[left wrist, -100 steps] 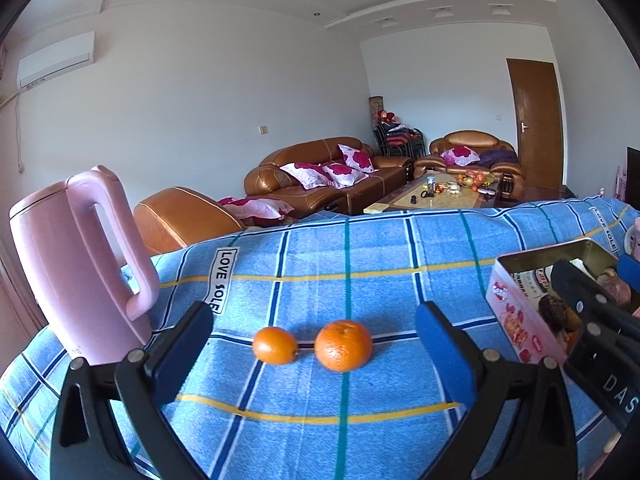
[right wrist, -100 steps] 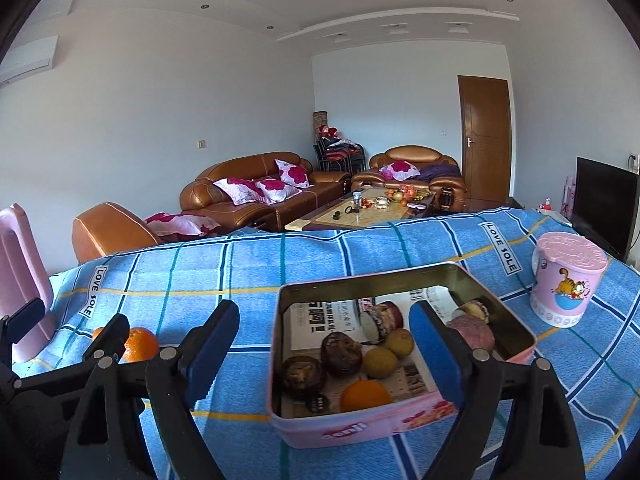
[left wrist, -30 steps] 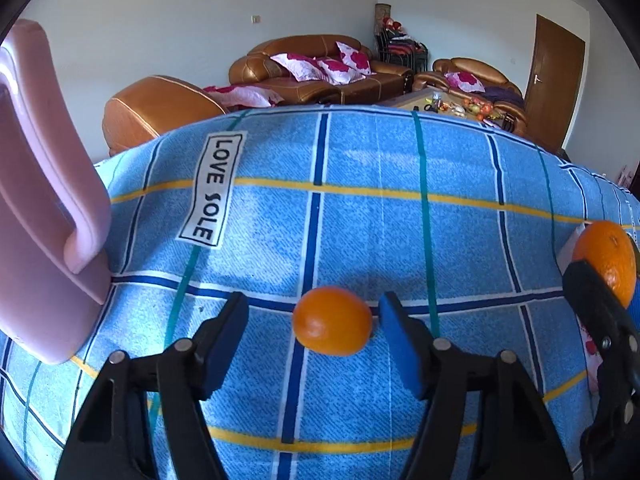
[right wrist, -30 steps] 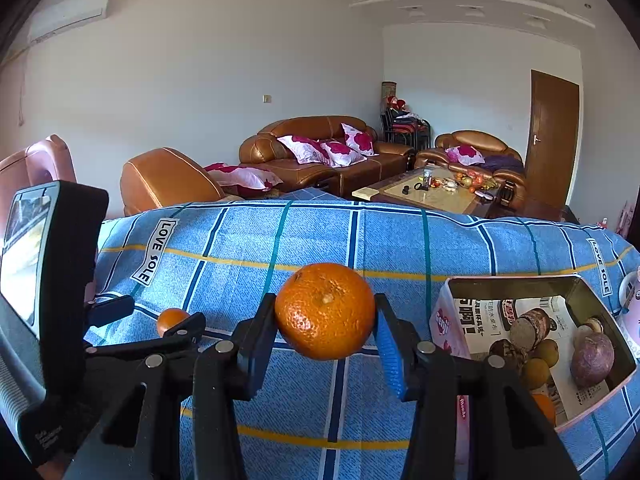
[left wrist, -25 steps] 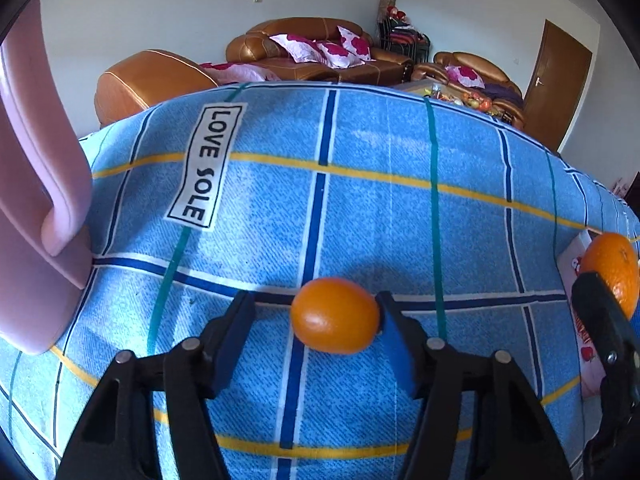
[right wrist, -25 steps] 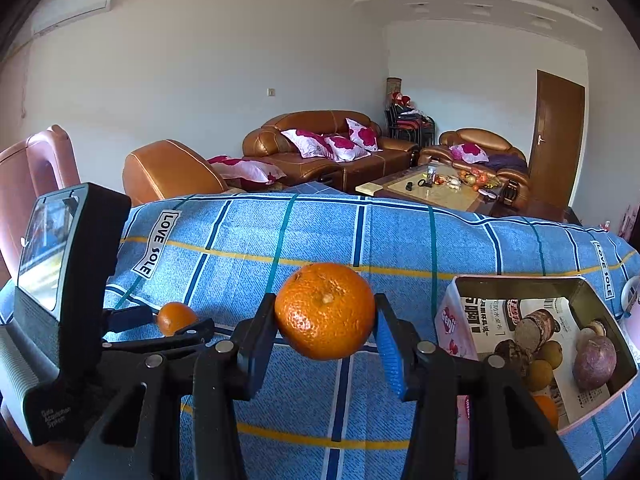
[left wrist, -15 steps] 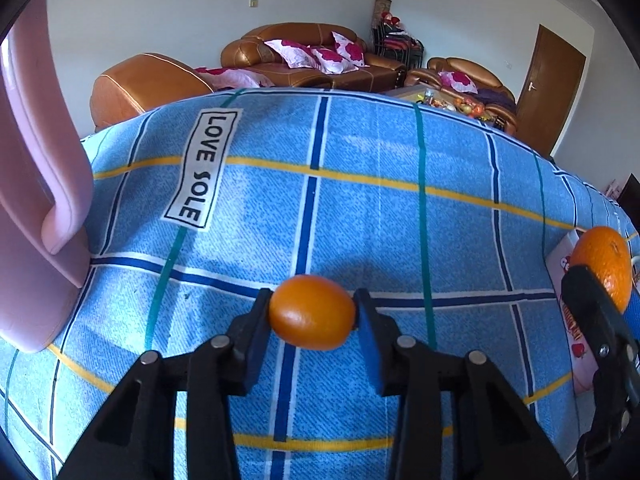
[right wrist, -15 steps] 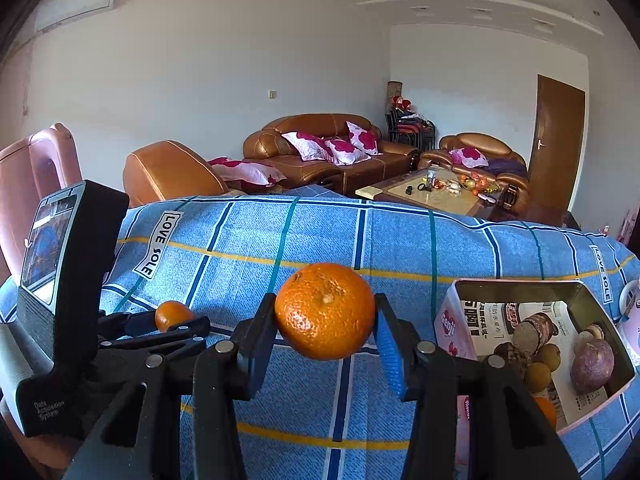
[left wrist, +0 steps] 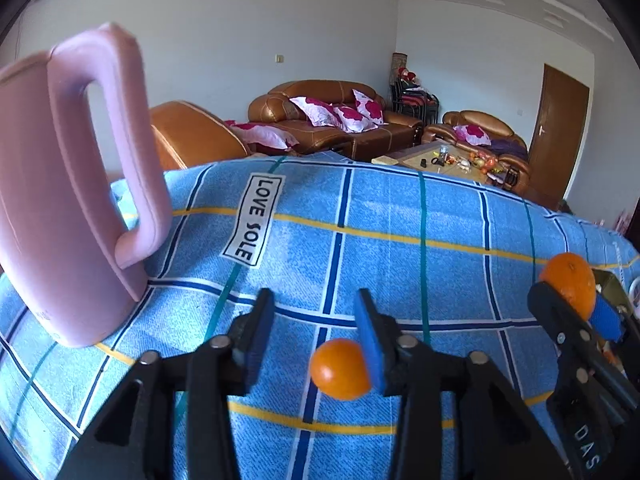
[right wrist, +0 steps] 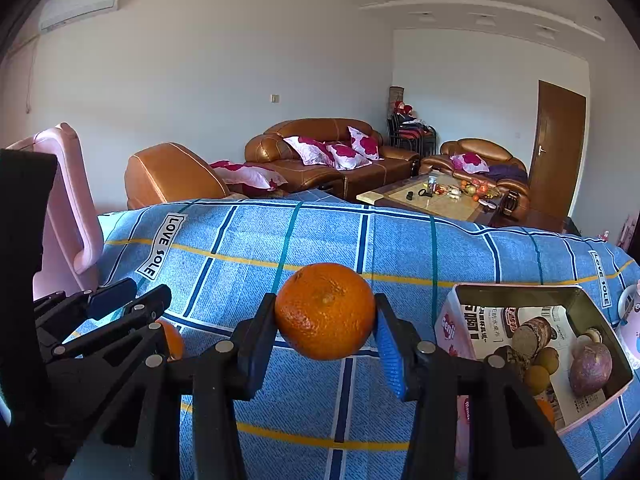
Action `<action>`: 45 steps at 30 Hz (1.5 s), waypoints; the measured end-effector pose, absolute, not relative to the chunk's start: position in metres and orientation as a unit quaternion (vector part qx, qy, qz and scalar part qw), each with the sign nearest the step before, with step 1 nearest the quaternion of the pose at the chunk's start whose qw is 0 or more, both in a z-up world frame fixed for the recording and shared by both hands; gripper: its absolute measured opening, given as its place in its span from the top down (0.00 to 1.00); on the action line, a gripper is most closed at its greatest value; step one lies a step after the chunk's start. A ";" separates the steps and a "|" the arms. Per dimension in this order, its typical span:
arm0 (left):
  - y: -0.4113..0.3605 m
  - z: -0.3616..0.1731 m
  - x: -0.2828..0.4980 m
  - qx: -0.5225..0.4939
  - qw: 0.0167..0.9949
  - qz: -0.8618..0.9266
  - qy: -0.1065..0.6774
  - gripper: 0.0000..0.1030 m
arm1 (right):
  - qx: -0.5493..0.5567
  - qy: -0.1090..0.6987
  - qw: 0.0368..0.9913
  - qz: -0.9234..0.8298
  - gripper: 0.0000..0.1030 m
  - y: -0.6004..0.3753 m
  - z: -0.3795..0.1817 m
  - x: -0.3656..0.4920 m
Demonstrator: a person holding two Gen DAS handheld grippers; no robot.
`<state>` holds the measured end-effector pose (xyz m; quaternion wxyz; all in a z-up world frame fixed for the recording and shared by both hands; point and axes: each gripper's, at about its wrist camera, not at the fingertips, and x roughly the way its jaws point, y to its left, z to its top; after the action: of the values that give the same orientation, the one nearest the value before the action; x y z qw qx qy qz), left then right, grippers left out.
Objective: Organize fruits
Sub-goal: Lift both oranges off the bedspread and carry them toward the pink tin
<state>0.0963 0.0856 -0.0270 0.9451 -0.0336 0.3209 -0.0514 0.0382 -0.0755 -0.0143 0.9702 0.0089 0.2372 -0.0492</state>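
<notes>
Beside the pink kettle [left wrist: 60,208], left jaws just reopened off the small orange [left wrist: 338,369]; right jaws grip the big orange [right wrist: 325,311].

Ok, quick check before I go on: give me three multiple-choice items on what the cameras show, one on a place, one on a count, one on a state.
1. In the right wrist view, where does the open tin stand relative to the large orange?
A. To its left
B. To its right
C. Hidden behind it

2. How many oranges are visible outside the tin?
A. One
B. Two
C. Four

3. How do the jaws of the right gripper stand?
A. Wide open and empty
B. Shut on nothing
C. Shut on the large orange

Answers:
1 B: the tin sits at the right side of the view, beyond the gripper's right finger.
2 B: the large orange and the small orange are the only ones outside the tin.
3 C: both pads press the sides of the large orange, which is held clear of the cloth.
</notes>
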 end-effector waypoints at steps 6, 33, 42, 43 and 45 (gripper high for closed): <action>0.121 -0.043 0.103 -0.140 0.921 -0.070 0.358 0.35 | 0.036 0.249 0.966 -0.053 0.52 -0.087 -0.017 0.037; 0.077 -0.052 0.093 -0.046 0.921 -0.069 0.380 0.61 | 0.007 0.236 0.970 -0.050 0.52 -0.074 -0.016 0.036; 0.085 -0.033 0.073 -0.041 0.952 -0.031 0.303 0.61 | -0.005 0.221 0.974 -0.052 0.52 -0.071 -0.014 0.027; 0.082 -0.031 0.073 -0.039 0.954 -0.028 0.297 0.61 | -0.006 0.220 0.974 -0.052 0.52 -0.071 -0.014 0.026; 0.083 -0.030 0.071 -0.038 0.956 -0.024 0.291 0.61 | -0.009 0.217 0.975 -0.052 0.52 -0.070 -0.014 0.022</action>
<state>0.0708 0.0828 -0.0298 0.9556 -0.0375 0.2914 -0.0245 0.0222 -0.0698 -0.0137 0.9747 -0.0085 0.2173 -0.0524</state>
